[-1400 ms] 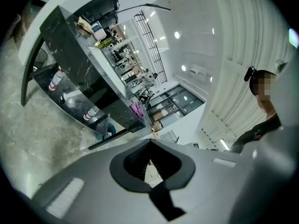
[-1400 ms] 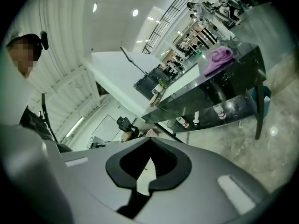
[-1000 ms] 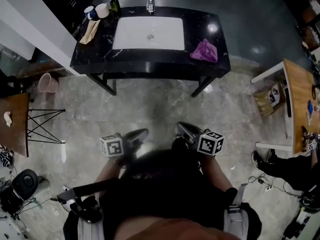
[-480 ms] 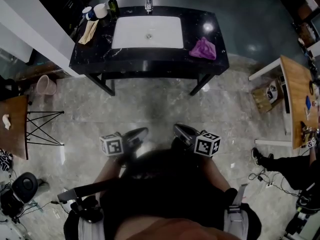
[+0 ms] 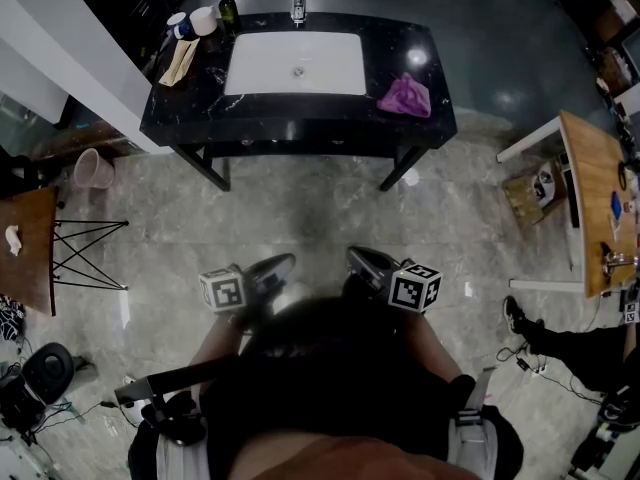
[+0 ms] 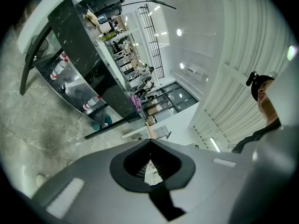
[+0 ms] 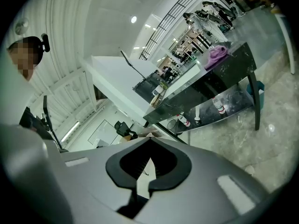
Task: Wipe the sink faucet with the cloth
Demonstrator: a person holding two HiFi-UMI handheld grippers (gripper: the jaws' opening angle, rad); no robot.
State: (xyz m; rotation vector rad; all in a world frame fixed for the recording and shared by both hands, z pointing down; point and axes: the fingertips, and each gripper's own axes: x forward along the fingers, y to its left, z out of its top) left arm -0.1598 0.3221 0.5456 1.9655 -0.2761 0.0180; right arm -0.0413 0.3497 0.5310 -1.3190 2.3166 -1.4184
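A black counter [image 5: 300, 113] with a white sink [image 5: 296, 64] stands far ahead of me. The chrome faucet [image 5: 298, 2] rises at the sink's back edge. A purple cloth [image 5: 405, 96] lies crumpled on the counter right of the sink, and shows again as the purple cloth [image 7: 216, 55] in the right gripper view. My left gripper [image 5: 284, 262] and right gripper [image 5: 358, 256] hang side by side close to my body, well short of the counter. Both are shut with nothing between the fingers.
Bottles and a cup [image 5: 202, 18] crowd the counter's back left corner, with a tan cloth [image 5: 180, 60] beside them. A pink bin [image 5: 92, 168] stands on the floor at left, a wooden table [image 5: 598, 198] at right. Open marble floor [image 5: 300, 218] lies between me and the counter.
The view has shifted slightly; the right gripper has drifted a little to the left. The counter, cloth and faucet have not moved.
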